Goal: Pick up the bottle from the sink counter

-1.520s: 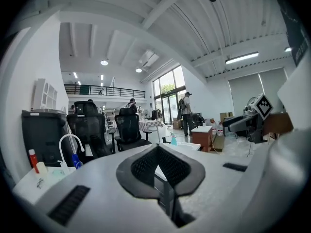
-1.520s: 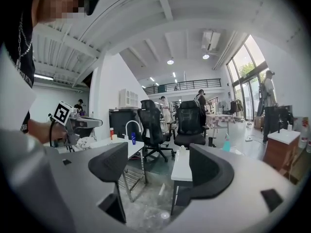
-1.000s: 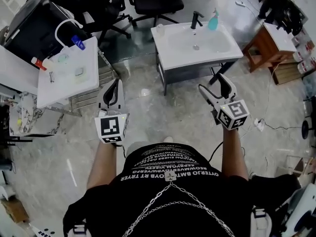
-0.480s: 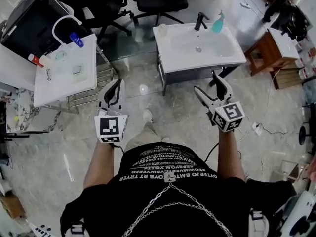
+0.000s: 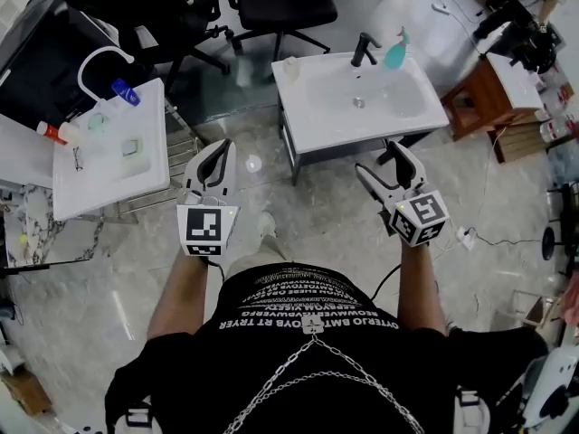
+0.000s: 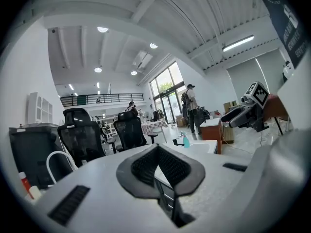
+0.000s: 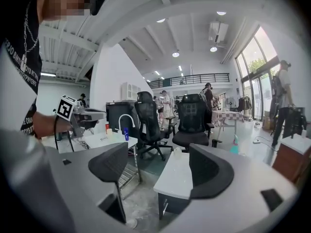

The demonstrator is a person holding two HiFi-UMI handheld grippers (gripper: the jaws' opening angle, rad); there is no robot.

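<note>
bottle: teal one (image 5: pixel 395 51), stood upright at the back right corner of the sink tabletop (image 5: pixel 303 107), just beside the faucet (image 5: pixel 362 48)
right hand-held gripper (image 5: pixel 384 159): jaws spread, nothing held; bottle is found nearly straight ahead, well apart
left hand-held gripper (image 5: pixel 217 147): jaws pressed together, empty, bottle off ahead-right
nearer: right one, so the reach is probably best made from there
</note>
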